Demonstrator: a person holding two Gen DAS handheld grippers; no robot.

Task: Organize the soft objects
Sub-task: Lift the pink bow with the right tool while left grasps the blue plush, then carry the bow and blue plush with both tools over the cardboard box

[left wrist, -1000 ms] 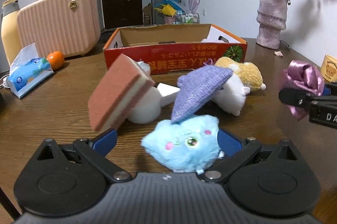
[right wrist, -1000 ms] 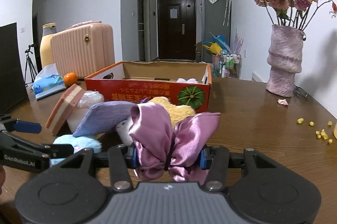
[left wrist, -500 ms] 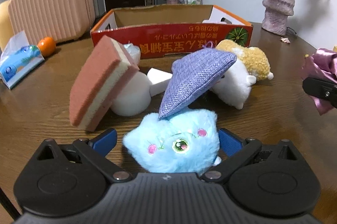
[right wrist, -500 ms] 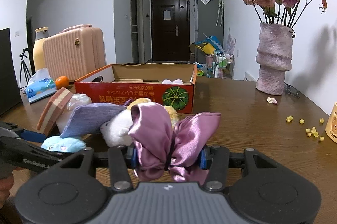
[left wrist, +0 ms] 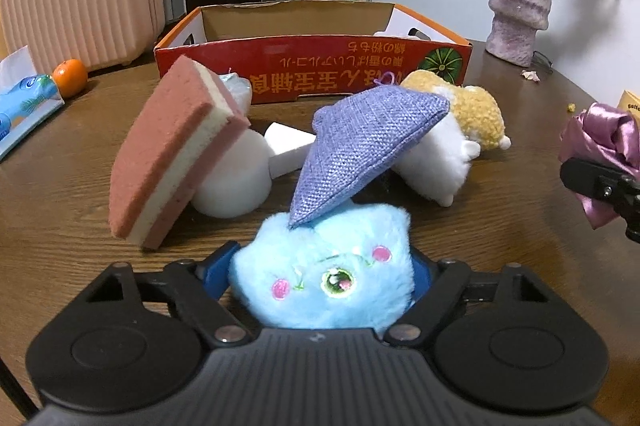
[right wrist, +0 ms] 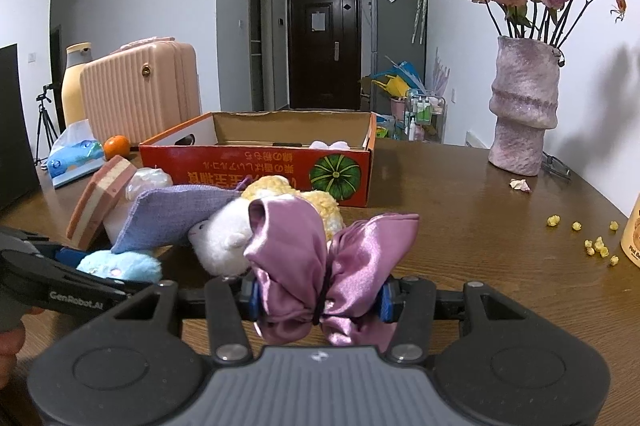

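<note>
The left gripper [left wrist: 322, 268] is closing its blue-padded jaws around a fluffy light-blue plush toy with pink cheeks [left wrist: 324, 274], which sits on the brown wooden table [left wrist: 60, 186]; the pads meet the fur on both sides. A purple woven fabric pouch [left wrist: 360, 142] rests tilted on top of the plush's head and leans back against a white and yellow plush animal [left wrist: 448, 138]. Left of the pouch, a pink and cream layered sponge [left wrist: 172, 154] is propped at an angle on a white round foam ball [left wrist: 236, 182]. Behind the pile stands an open red cardboard box with a pumpkin picture [left wrist: 320, 66].

The right gripper [right wrist: 320, 302] is clamped on a shiny purple satin bow [right wrist: 320, 258], held above the table near the pile's right side.
</note>
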